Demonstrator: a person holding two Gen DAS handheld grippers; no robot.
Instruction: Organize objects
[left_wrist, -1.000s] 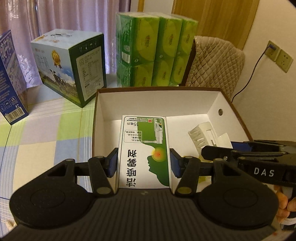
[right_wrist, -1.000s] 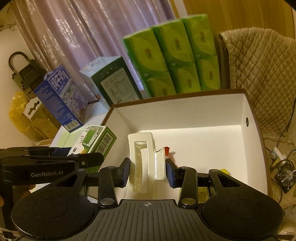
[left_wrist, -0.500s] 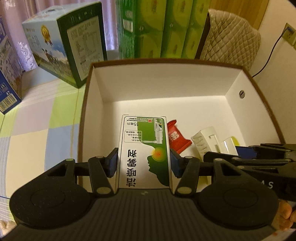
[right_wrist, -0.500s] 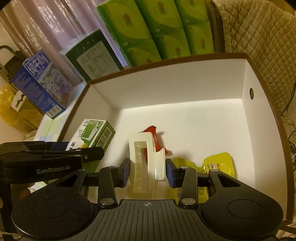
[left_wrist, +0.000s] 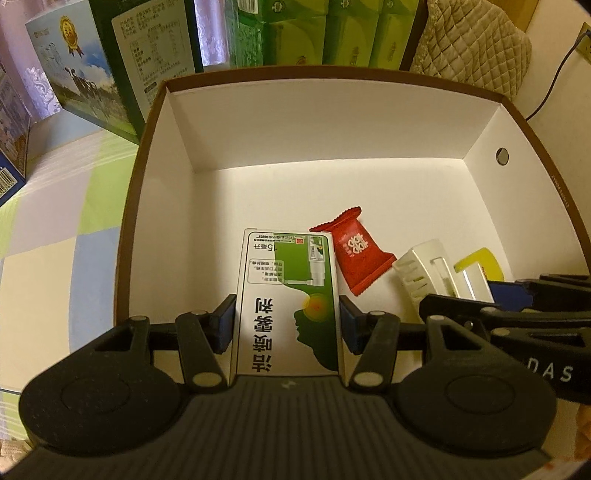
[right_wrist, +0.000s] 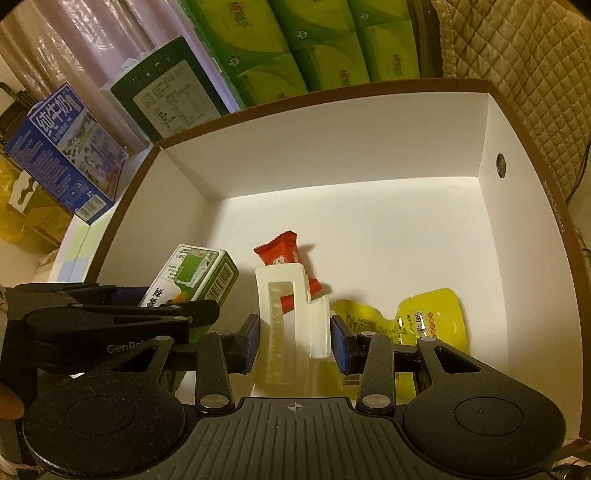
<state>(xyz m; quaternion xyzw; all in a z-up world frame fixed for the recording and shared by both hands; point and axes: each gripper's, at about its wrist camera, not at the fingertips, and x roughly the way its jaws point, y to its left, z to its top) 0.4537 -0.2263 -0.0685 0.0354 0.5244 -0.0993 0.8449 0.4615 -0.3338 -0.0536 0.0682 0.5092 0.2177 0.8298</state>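
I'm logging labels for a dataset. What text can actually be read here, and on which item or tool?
"治喷雾剂", "15毫升", seen upside down: green and white medicine box in the left gripper.
"纯牛奶": blue milk carton.
"DAS": right gripper's body.
"GenRo", cut off: left gripper's body.
Too small or blurred: red snack packet, yellow pouches, green tissue packs, the nutrition panel.
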